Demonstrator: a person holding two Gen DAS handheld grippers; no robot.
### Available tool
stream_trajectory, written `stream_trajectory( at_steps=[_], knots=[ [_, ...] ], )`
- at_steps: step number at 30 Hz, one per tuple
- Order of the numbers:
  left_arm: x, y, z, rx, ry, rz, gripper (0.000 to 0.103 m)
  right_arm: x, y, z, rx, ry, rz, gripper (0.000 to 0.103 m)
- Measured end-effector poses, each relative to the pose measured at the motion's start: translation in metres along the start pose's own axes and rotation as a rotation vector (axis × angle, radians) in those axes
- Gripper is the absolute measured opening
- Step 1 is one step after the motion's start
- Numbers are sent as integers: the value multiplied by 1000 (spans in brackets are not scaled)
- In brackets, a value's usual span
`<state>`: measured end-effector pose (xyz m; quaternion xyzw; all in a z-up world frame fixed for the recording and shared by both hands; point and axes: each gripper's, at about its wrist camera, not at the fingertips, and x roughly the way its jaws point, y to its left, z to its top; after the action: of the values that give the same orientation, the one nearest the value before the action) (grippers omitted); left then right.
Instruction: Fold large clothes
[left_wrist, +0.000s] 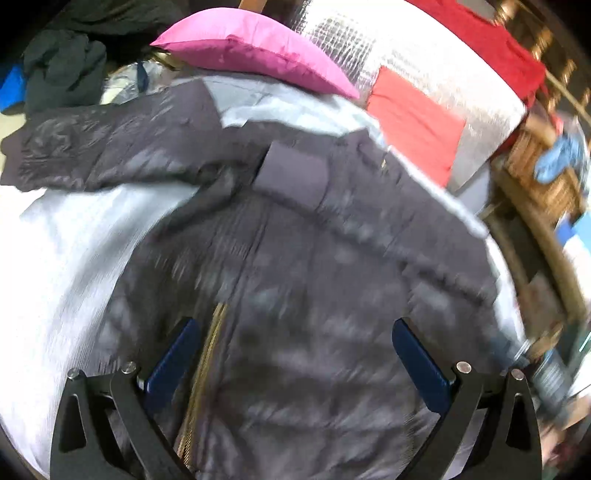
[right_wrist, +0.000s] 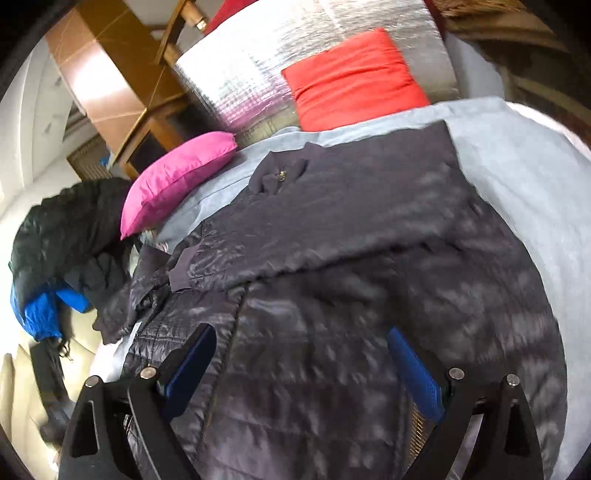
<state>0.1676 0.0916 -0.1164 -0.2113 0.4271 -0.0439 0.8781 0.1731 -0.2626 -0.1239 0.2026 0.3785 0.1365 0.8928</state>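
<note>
A dark grey quilted jacket (left_wrist: 303, 280) lies spread on a pale grey bed sheet (left_wrist: 74, 251), its gold zip (left_wrist: 207, 354) running down the front. One sleeve (left_wrist: 96, 147) stretches out to the left; in the right wrist view a sleeve (right_wrist: 332, 221) lies folded across the jacket (right_wrist: 369, 332). My left gripper (left_wrist: 295, 325) hovers just above the jacket's body, open, with nothing between its blue pads. My right gripper (right_wrist: 301, 334) is open too, over the jacket's lower part, holding nothing.
A pink pillow (left_wrist: 255, 55) and a red cushion (left_wrist: 413, 122) rest against a silver quilted bolster (left_wrist: 388, 48) at the bed's head. A heap of dark and blue clothes (right_wrist: 62, 258) lies at the left. Wicker furniture (left_wrist: 535, 177) stands past the bed's right edge.
</note>
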Motion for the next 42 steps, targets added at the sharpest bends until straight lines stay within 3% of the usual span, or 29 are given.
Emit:
stream_trajectory(
  at_steps=[2,5,12,13,14,15,17,21,25,29,32,35,37,38,40,42],
  knots=[
    [4,-7,27,-29,-9,-58,103,2,-6,-6,6,-5,18,96],
    [36,-17,69,-69,-1,-78,103,2,-13,-13,21,-19,44,96],
    [128,10,114,-354,110,11,99,4,-21,-21,34,-50,94,96],
    [135,14,116,-392,114,29,78,4,-22,-22,41,-51,101,96],
    [139,15,118,-400,126,68,38,4,-23,-22,45,-52,106,96],
    [144,16,118,-394,142,117,22,5,-24,-22,49,-53,113,96],
    [140,16,119,-388,126,108,16,5,-25,-22,52,-51,119,96],
    [89,-14,109,-186,-70,115,15,6,-27,-21,62,-45,132,96],
    [99,-10,88,-132,-40,164,15,3,-36,-6,166,-30,163,96],
    [114,-3,85,-140,-25,164,15,-1,-61,34,371,-67,240,96],
    [117,-2,87,-143,-27,159,16,24,-92,56,581,-24,276,96],
    [114,-1,84,-126,-28,161,16,53,-113,64,728,41,249,95],
    [113,0,85,-124,-23,156,16,58,-122,71,768,19,211,68],
    [114,0,85,-123,-19,148,16,56,-124,76,753,14,141,24],
    [118,-2,84,-104,-12,152,17,54,-126,79,719,29,63,23],
    [122,-2,80,-94,-15,171,18,57,-115,81,578,74,-45,24]
  ],
)
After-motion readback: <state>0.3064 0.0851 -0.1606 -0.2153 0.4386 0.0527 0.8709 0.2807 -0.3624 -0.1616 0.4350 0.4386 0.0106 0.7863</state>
